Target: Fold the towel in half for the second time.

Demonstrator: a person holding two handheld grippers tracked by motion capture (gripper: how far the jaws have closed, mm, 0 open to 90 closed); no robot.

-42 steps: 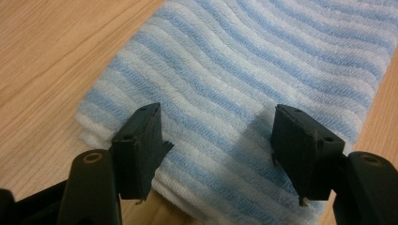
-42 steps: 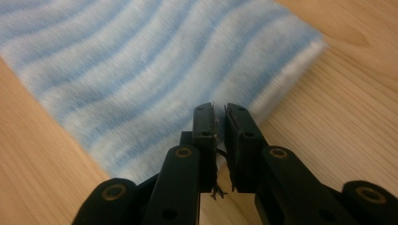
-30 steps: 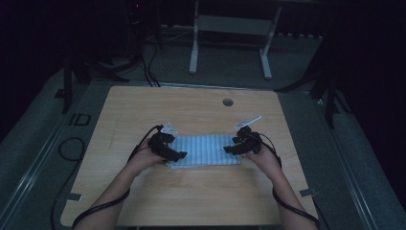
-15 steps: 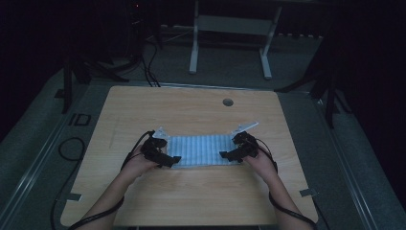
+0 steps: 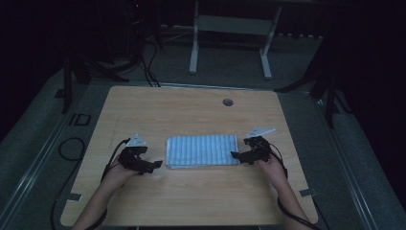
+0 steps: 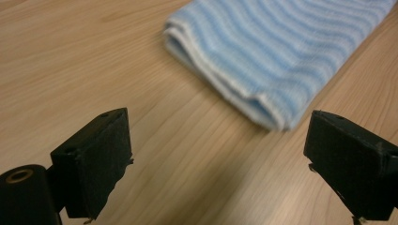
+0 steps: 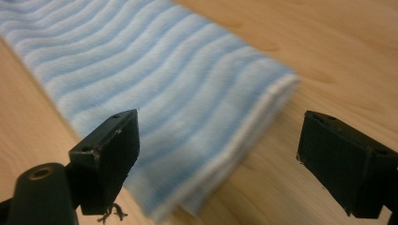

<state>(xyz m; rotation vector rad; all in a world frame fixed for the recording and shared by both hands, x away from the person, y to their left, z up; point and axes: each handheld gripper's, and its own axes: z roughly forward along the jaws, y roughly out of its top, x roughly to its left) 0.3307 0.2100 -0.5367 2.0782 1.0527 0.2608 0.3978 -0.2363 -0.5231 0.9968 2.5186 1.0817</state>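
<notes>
Nearest the camera in the high view, two bare forearms rise from the bottom edge onto a light wooden table with rounded corners (image 5: 191,196). The left hand (image 5: 115,173) holds the black left gripper (image 5: 152,166) low over the wood, just short of the left end of a folded cloth of pale blue and white stripes (image 5: 202,150). In the left gripper view its jaws stand wide apart with nothing between them but bare table, and the cloth's near left corner, with its stacked white-edged layers, lies just ahead and toward the right jaw.

The right hand (image 5: 269,165) holds the black right gripper (image 5: 234,155) at the cloth's right end. In the right gripper view its jaws are also spread wide, straddling the cloth's corner: the left jaw sits over the striped top, the right jaw over the bare wood beyond the folded edge. Whether either jaw touches the fabric is unclear.

The cloth lies flat as a neat rectangle at the middle of the table, long side running left to right. Farther back, a small round grey hole cover (image 5: 228,102) sits in the tabletop near the far edge. Beyond the table, a white metal frame (image 5: 230,33) stands on the dim floor.
</notes>
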